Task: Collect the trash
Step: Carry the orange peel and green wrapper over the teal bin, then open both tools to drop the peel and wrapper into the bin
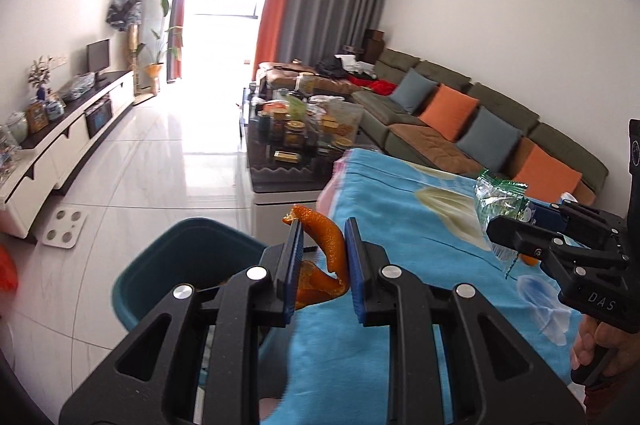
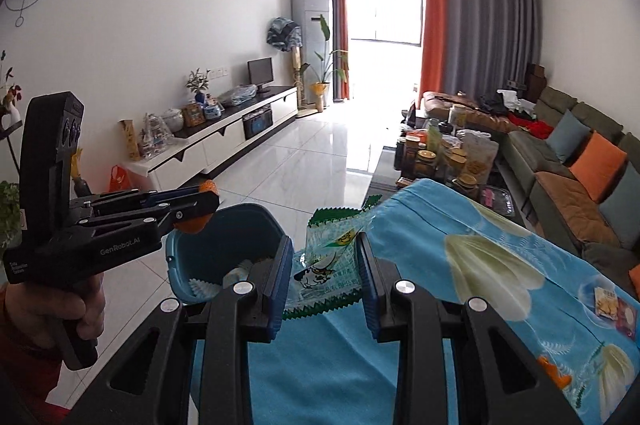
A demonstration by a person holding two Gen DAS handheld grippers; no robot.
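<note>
A table covered in a blue floral cloth [image 2: 460,285] lay under and ahead of both pairs of fingers, filling the lower right of each wrist view. Off its near left corner, below and just left of the fingers, a teal trash bin [image 1: 168,265] stood on the pale tiled floor, with white crumpled paper and other scraps already inside it (best seen from the right wrist). The left gripper [image 1: 322,265] was clamped on a curled strip of orange peel [image 1: 326,245], the peel pinched between its blue pads and twisting up above the left pad's tip, held over the table edge beside the bin's rim. The right gripper [image 2: 324,273] held a crumpled clear snack wrapper [image 2: 328,257] with green zigzag edges, its jaws narrow and pressed on the plastic from both sides, the wrapper standing up past the fingertips near the bin's right rim. To the right of the right fingers, further along the cloth, a small snack packet [image 2: 612,305] and a bit of orange scrap [image 2: 554,371] lay flat on the table.
</note>
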